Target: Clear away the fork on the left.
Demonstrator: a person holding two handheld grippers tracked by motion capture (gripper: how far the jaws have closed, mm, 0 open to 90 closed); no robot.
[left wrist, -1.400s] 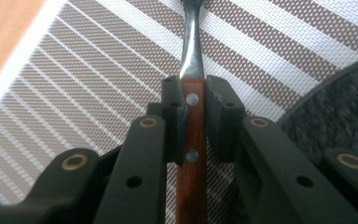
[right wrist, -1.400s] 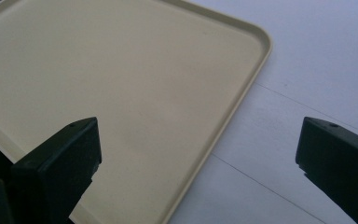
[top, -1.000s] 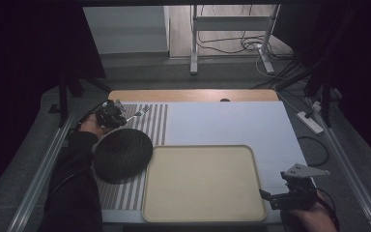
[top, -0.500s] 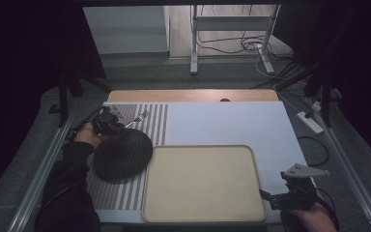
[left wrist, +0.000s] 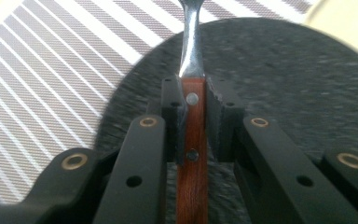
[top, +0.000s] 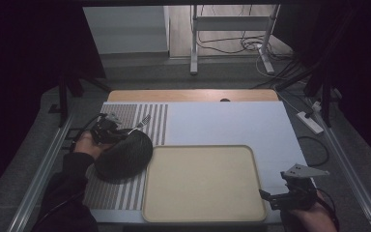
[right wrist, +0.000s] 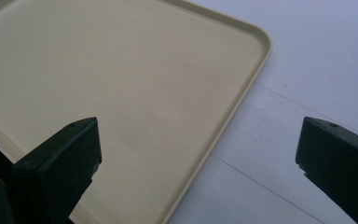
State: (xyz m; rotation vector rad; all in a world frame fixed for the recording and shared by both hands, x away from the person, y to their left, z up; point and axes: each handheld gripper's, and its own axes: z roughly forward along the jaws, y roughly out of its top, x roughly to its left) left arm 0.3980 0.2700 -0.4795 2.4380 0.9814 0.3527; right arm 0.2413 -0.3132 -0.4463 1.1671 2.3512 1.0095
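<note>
Carried sideways from the striped mat (top: 125, 193), my fork (left wrist: 192, 154) now hangs above the black plate (top: 123, 154), clamped by its wooden handle in my left gripper (top: 107, 130), while my right gripper (top: 290, 195) gapes empty beside the beige tray (top: 203, 212).

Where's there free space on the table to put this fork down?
The beige tray is bare all over. The white mat behind it, up to the wooden edge, is bare too. It is crowded at the left, where the left gripper holds the fork above the dark plate on the striped mat.
</note>
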